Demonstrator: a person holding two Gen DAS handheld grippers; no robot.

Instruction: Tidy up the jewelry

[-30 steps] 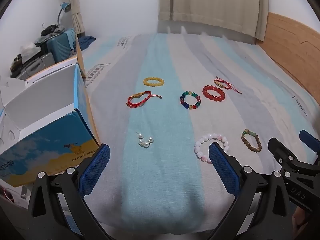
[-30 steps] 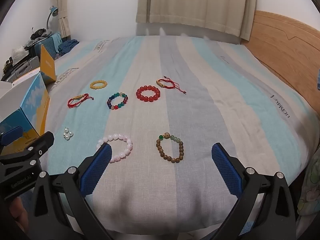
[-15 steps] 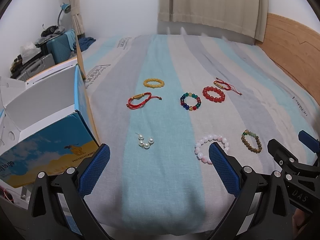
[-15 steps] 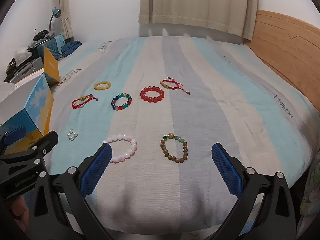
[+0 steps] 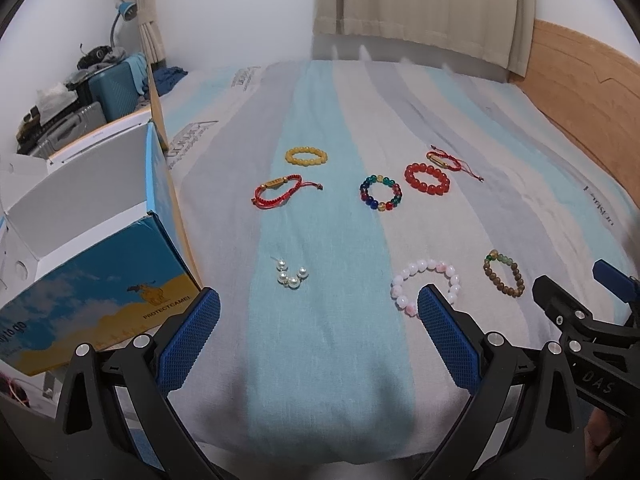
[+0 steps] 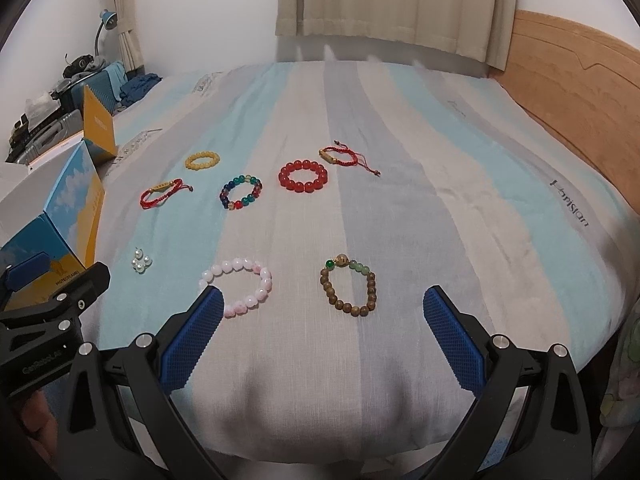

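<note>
1. Both tongs, left tongs (image 5: 318, 340) and right tongs (image 6: 320, 338), hang over the near edge of the bed (image 6: 500, 184), blades wide apart and empty, likely so either can drop onto a piece.
2. The jewelry lies spread out, pieces apart, easy to pick singly: pink bracelet (image 6: 240, 288) and wooden bracelet (image 6: 350, 290) nearest, pearls (image 5: 292, 274) near left.
3. The open box (image 5: 92, 248) sits at the left edge, probably the destination; nothing is in it yet that I can see.
</note>
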